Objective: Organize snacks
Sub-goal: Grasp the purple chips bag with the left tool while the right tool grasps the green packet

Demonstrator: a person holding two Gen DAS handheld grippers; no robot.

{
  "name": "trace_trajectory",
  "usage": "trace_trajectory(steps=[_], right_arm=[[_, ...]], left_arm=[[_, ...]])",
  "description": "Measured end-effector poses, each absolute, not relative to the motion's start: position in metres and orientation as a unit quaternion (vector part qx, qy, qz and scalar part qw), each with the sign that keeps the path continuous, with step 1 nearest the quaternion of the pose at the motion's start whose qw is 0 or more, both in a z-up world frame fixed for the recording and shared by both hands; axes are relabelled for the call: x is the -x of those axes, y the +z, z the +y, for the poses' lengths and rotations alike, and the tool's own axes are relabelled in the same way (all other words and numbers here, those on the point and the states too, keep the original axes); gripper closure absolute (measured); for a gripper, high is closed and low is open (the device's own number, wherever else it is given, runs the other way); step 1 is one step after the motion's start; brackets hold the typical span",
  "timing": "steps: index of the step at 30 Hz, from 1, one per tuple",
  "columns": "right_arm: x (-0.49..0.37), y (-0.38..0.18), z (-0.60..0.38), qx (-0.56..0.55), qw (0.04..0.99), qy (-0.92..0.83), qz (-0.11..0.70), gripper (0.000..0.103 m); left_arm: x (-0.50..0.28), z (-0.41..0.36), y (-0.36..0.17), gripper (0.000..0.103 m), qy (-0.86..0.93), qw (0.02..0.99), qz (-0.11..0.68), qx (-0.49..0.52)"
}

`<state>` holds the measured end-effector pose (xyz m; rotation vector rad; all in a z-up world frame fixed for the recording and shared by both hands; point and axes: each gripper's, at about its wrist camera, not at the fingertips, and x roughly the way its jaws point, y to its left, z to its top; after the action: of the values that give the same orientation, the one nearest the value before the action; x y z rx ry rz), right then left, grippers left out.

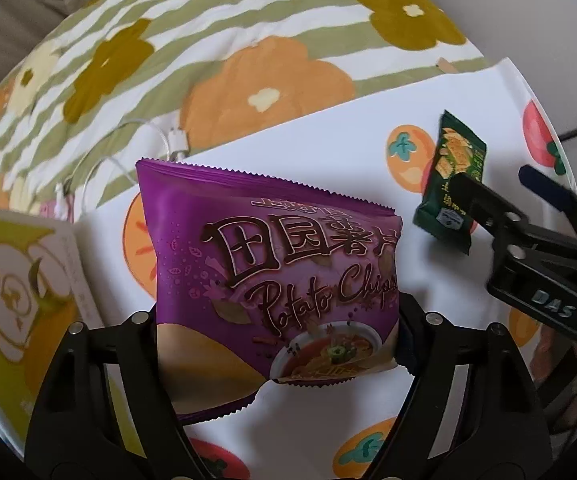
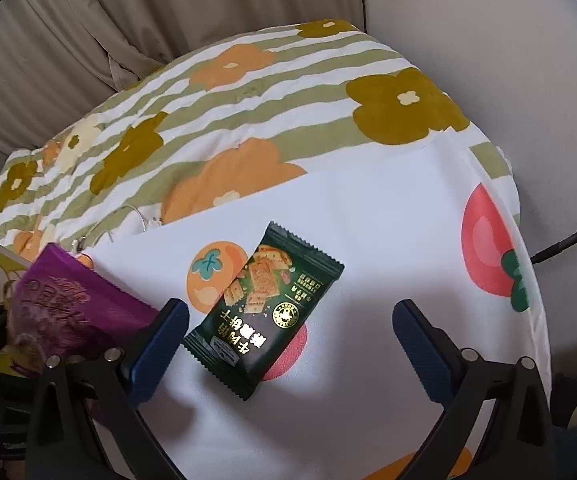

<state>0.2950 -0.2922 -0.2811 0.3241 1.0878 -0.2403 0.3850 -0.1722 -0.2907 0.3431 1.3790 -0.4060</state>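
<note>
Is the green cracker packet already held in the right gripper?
No, the green cracker packet lies flat on the cloth between the open right gripper fingers, untouched.

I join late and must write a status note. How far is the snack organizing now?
Nothing looks put away yet. In hand: the left gripper has its fingers at both sides of the purple chips bag; whether they press it I cannot tell. The right gripper is open over the dark green biscuit packet, which lies flat on the white cloth, not yet grasped. Left: picking up and placing both snacks.
</note>
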Motion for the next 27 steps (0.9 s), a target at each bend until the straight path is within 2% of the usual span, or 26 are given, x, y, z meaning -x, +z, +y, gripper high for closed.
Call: trace_trajectory(steps=[3, 8, 16, 27], right_arm=[[-0.295, -0.288, -0.290, -0.159, 0.833, -0.122, 0.516, 0.013], [-0.299, -0.293, -0.280, -0.149, 0.836, -0.129, 0.512, 0.016], [-0.306, -0.294, -0.265, -0.095, 0.847, -0.127, 0.508, 0.043], [-0.293, -0.294, -0.259, -0.074, 0.863, -0.112, 0.486, 0.057]], left_arm=[[-0.383, -0.165, -0.290, 0.025, -0.164, 0.746, 0.628, -0.149], [-0.379, -0.150, -0.289, 0.025, -0.154, 0.748, 0.635, -0.121], [-0.379, -0.144, -0.285, 0.025, -0.152, 0.754, 0.630, -0.106], [-0.373, -0.141, -0.285, 0.025, -0.149, 0.760, 0.626, -0.098]])
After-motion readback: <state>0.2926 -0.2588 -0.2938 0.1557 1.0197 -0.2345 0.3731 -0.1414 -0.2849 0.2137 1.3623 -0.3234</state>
